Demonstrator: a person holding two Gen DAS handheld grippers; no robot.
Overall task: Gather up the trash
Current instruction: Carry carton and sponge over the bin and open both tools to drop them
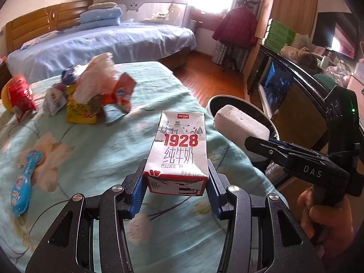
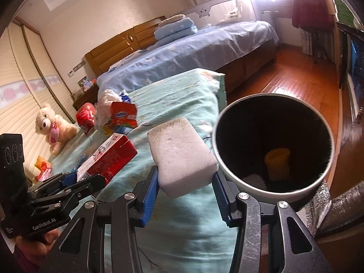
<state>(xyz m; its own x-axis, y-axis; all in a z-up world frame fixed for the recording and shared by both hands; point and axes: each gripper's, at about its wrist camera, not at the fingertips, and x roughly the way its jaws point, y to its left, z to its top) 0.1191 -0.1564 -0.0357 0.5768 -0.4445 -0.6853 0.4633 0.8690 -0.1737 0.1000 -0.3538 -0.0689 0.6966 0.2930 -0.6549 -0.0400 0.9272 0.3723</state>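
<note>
Two tools are in use, each clamped on a piece of trash. The left tool (image 1: 176,179) grips a small white-and-red cardboard milk carton (image 1: 178,150) printed "1928", its blue pads pressing the carton's lower sides and holding it clear above the bed. The right tool (image 2: 185,182) holds a white rectangular foam block (image 2: 182,152) between its blue pads, the block tilted and lifted off the bedding. In the left wrist view a hand (image 1: 323,218) grasps the right tool's handle at the lower right edge.

Just beside the foam block, off the edge of the bed, stands a round white waste bin with a dark inside (image 2: 229,161); a yellow object (image 2: 277,163) and something white lie at its bottom. Neither the carton nor the block is over the bin's opening.

Under both tools spreads a pale green floral quilt (image 1: 95,154). On it to the left lies a blue plastic wrapper (image 1: 22,191). Farther up the quilt sits a loose pile of trash: a yellow snack bag (image 1: 78,111), a crumpled white plastic bag (image 1: 97,79), an orange-red wrapper (image 1: 121,91) and a red packet (image 1: 20,95). A cream teddy bear (image 2: 52,125) sits near the wall by the quilt's far side.

Beyond is a bed with a blue sheet (image 1: 109,38), folded blue pillows (image 1: 100,16) and a wooden headboard (image 1: 34,27). A dark red coat (image 1: 236,27) hangs near the bright window.
</note>
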